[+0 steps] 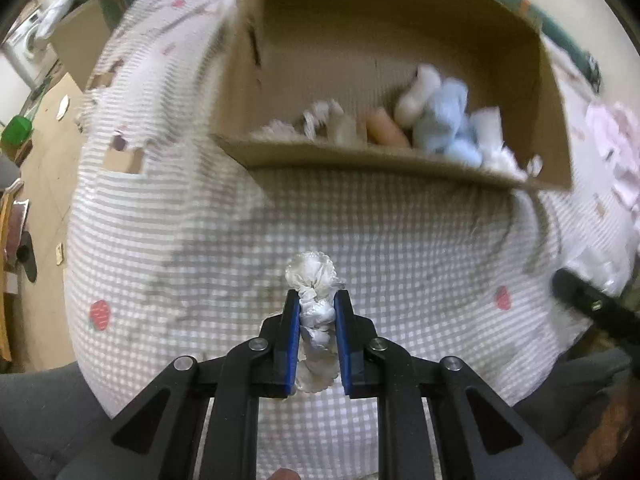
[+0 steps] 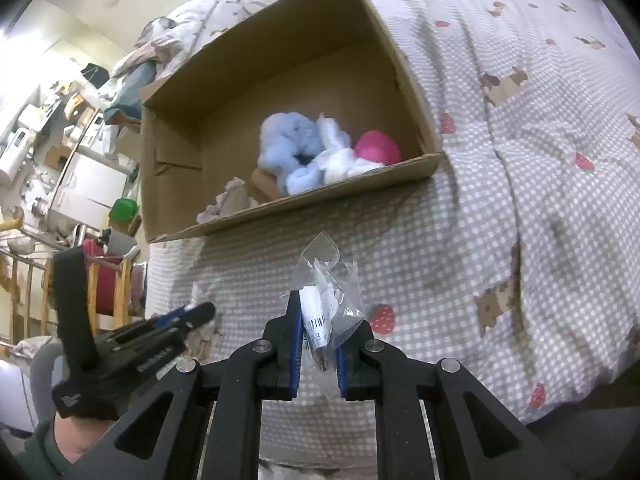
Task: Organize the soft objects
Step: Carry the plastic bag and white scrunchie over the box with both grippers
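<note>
Two tongs [image 1: 316, 300] [image 2: 318, 312], one box [image 2: 168, 160].

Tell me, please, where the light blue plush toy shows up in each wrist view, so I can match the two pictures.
Left wrist view: light blue plush toy, upper right of centre, low in the cardboard box near its right end.
Right wrist view: light blue plush toy, just above centre, against the box's right end, beside a pink soft item.
Shared landmark: the cardboard box on the gingham bedspread.

Black grippers [image 1: 316, 300] [image 2: 320, 312], blue pads, silver screws; sleeve prob. green.
</note>
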Action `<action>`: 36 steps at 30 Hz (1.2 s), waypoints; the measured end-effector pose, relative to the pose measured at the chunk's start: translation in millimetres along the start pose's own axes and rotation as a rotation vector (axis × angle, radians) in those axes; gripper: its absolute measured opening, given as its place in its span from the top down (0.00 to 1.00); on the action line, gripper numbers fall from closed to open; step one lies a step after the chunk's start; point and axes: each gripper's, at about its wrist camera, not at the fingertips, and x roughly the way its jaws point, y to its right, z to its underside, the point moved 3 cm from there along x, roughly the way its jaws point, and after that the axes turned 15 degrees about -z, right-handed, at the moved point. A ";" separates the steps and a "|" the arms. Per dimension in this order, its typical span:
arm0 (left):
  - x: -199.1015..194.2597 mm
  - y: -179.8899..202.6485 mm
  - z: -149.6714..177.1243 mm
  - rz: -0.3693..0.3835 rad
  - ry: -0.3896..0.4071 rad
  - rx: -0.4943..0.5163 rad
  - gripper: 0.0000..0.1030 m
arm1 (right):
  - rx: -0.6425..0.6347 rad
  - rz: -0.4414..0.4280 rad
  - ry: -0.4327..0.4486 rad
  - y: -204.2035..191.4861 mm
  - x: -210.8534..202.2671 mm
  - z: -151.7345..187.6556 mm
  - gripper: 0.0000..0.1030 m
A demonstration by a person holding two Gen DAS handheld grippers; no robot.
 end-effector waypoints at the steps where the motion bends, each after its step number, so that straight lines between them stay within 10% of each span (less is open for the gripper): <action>1: -8.9 -5.5 -0.2 0.013 0.025 -0.015 0.86 | -0.006 -0.002 0.000 -2.5 -0.3 0.2 0.85; 13: -99.6 -28.5 -24.4 0.036 0.242 -0.029 0.86 | -0.064 -0.075 0.050 -35.3 -23.9 -15.8 0.85; 36: -66.3 11.0 -121.2 -0.009 0.300 0.047 0.86 | -0.101 -0.088 0.089 -33.8 1.2 -111.0 0.85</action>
